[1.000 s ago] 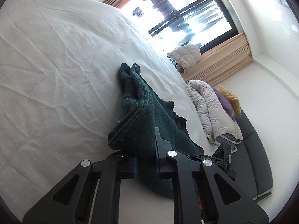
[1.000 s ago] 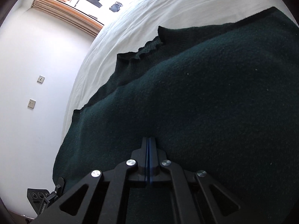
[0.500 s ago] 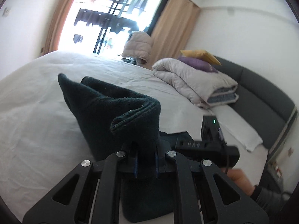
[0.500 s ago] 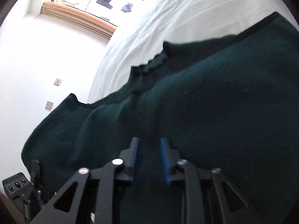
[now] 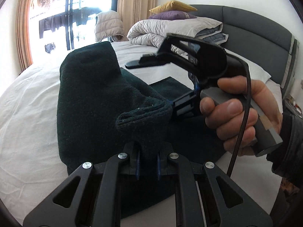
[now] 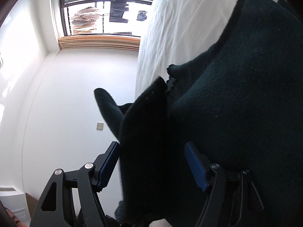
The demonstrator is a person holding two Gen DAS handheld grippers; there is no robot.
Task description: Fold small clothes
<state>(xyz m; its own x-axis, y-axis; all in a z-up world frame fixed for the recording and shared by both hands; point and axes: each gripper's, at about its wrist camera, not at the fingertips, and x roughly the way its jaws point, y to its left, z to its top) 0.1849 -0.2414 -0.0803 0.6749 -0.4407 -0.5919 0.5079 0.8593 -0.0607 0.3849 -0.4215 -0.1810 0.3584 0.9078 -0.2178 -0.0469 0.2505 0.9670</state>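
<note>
**Dark green knit lifted off a white bed by two handheld grippers**

A dark green knitted garment (image 5: pixel 90 102) lies partly on a white bedsheet (image 5: pixel 28 113), with one thick folded edge raised off the bed. The left gripper (image 5: pixel 148 162) pinches that raised fold: its two blue-padded fingers stand narrow, with the cloth clamped between them. The rolled hem curls just above the fingers, and the rest of the garment drapes down to the sheet behind it.

The right gripper (image 6: pixel 153 166) shows from its own camera with its fingers spread wide. A dark flap of the garment hangs in the gap between the blue pads (image 6: pixel 195 168), but the pads do not press it. In the left view, the person's right hand (image 5: pixel 244 117) grips that tool's grey handle, with a black cable running down past the knuckles.

The garment sits toward the near side of the bed. Bare sheet stretches wide to the left and on toward the window (image 5: pixel 62 17). At the headboard end, well apart from the garment, a folded pale duvet (image 5: pixel 170 30) carries a purple pillow (image 5: pixel 168 15) and a yellow pillow (image 5: pixel 172 5).
</note>
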